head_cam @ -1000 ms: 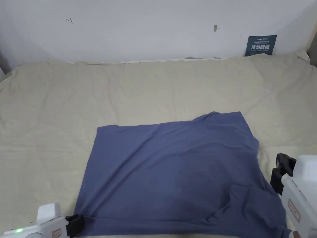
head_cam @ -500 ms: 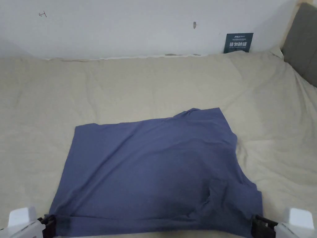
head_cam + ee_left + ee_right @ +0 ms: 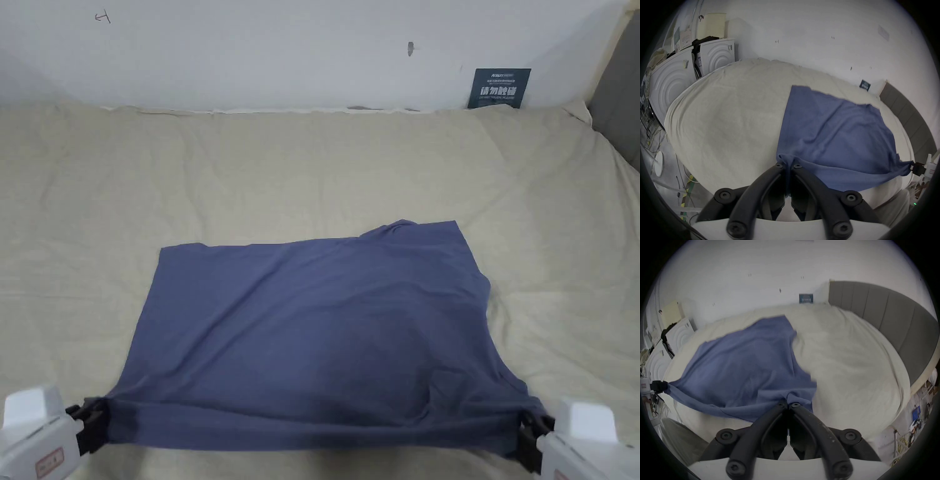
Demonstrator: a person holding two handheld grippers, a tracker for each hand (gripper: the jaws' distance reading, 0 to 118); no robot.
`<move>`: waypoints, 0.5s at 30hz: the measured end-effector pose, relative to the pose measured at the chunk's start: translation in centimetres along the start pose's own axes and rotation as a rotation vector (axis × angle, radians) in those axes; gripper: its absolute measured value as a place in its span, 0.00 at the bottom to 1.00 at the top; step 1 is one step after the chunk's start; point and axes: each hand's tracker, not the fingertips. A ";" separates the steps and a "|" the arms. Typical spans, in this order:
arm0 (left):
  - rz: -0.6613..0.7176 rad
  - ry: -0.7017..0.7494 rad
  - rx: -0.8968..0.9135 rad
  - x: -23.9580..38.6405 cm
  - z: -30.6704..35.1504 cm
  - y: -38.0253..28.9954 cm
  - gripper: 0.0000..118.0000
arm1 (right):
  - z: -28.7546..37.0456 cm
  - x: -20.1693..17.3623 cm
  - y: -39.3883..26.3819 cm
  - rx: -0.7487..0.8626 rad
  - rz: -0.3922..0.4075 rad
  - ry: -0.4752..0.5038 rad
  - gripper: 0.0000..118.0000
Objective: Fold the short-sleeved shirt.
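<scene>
The blue short-sleeved shirt [image 3: 312, 331] lies spread on the beige bed [image 3: 312, 169], its far edge flat on the cover toward 12 o'clock and its near edge lifted off the cover and stretched between the two grippers. In the head view the left gripper [image 3: 94, 425] sits at about 8 o'clock, its black jaws closed on the shirt's near left corner; the left gripper view shows the cloth bunched and running down between the two jaws, which are drawn together with only the fabric between them [image 3: 788, 165]. The right gripper [image 3: 531, 437] sits at about 4 o'clock, clamped on the near right corner, and in the right gripper view its jaws meet tip to tip with the gathered cloth pinched at the tips [image 3: 787, 404]; that picture is somewhat blurred, so how much cloth sits inside the jaws is hard to judge. Between the two corners the near hem sags slightly in a shallow curve, with shadow beneath it on the bed. A dark sign [image 3: 499, 87] leans against the white wall [image 3: 281, 56] at roughly 1 o'clock, and a grey headboard [image 3: 883, 321] borders the bed at 3 o'clock.
</scene>
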 end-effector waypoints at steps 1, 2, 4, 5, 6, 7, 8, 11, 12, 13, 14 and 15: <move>0.003 -0.007 0.013 0.1 0.0 0.9 0.04 | -0.1 -0.1 1.2 0.024 0.008 -0.002 0.02; 0.003 -0.012 0.026 0.4 -0.3 2.0 0.04 | -0.3 -0.3 2.6 0.045 0.011 0.000 0.02; 0.001 -0.015 0.055 0.8 -1.0 4.0 0.04 | -1.3 -0.6 4.9 0.063 0.009 0.005 0.02; -0.002 -0.012 0.062 1.1 -1.7 5.1 0.04 | -2.2 -0.9 6.1 0.067 0.009 0.002 0.02; -0.007 -0.007 0.071 1.4 -2.5 6.1 0.04 | -3.2 -1.1 7.3 0.073 0.014 -0.002 0.02; -0.012 -0.003 0.077 1.8 -3.1 6.9 0.04 | -4.0 -1.4 8.2 0.078 0.021 -0.006 0.02; -0.021 0.002 0.079 2.1 -4.2 7.8 0.04 | -5.1 -1.6 9.2 0.079 0.026 -0.010 0.02; -0.044 0.024 0.062 2.8 -7.5 9.7 0.04 | -8.7 -2.0 11.7 0.055 0.034 -0.027 0.02; -0.055 0.033 0.052 3.0 -8.9 10.2 0.04 | -10.1 -2.1 12.4 0.041 0.034 -0.033 0.02; -0.063 0.043 0.040 3.2 -10.1 10.5 0.04 | -11.4 -2.0 12.8 0.023 0.034 -0.037 0.02; -0.076 0.060 0.015 3.3 -11.5 10.8 0.04 | -13.0 -2.1 13.3 0.003 0.039 -0.046 0.02; -0.084 0.071 -0.014 3.3 -13.0 10.8 0.04 | -14.4 -2.2 13.7 -0.023 0.036 -0.051 0.02</move>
